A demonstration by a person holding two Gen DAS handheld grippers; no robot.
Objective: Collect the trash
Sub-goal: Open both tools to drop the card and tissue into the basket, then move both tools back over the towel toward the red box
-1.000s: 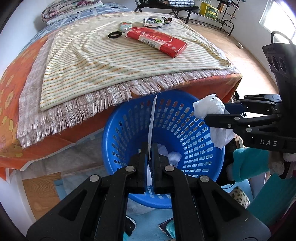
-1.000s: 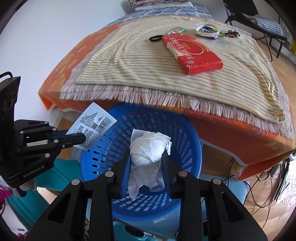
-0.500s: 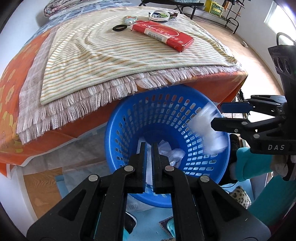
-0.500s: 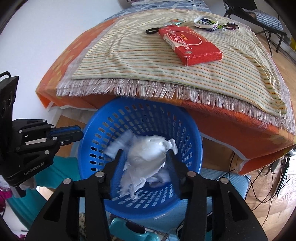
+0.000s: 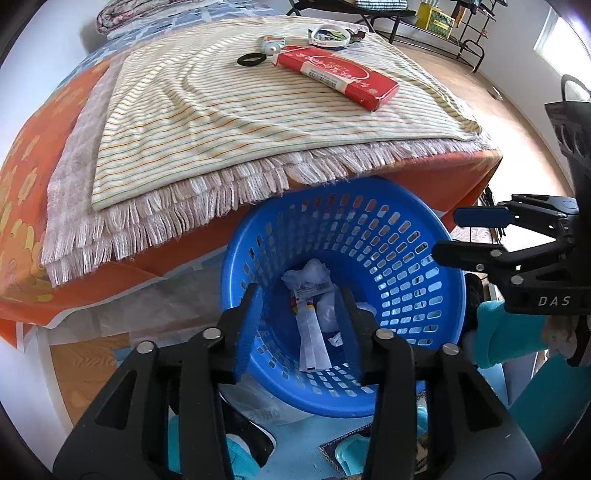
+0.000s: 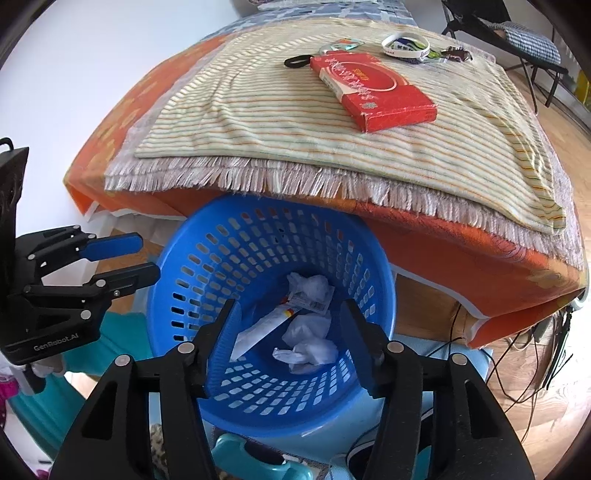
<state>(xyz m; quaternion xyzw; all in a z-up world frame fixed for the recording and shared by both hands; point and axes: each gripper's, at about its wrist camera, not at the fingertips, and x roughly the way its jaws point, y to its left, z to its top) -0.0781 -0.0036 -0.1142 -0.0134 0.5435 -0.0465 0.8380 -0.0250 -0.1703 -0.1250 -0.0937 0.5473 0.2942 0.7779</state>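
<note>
A blue plastic basket (image 5: 424, 258) (image 6: 192, 266) stands on the floor against the bed's edge. Inside lie crumpled white tissues (image 6: 308, 345) (image 5: 306, 275) and a long white paper receipt (image 5: 312, 339) (image 6: 258, 332). My left gripper (image 5: 299, 306) is open and empty above the basket's near rim; it also shows at the left of the right wrist view (image 6: 136, 256). My right gripper (image 6: 288, 328) is open and empty over the basket; it also shows at the right of the left wrist view (image 5: 452, 234).
On the bed's striped blanket (image 5: 229, 110) lie a red box (image 5: 340, 74) (image 6: 373, 90), a black hair tie (image 5: 251, 59), a white wristband (image 5: 328, 35) and small items. A chair (image 6: 517, 33) stands behind. Cables (image 6: 554, 332) hang at the bed's right corner.
Both grippers opened. The tissue wad dropped from the right gripper and the receipt from the left gripper; both now lie in the basket.
</note>
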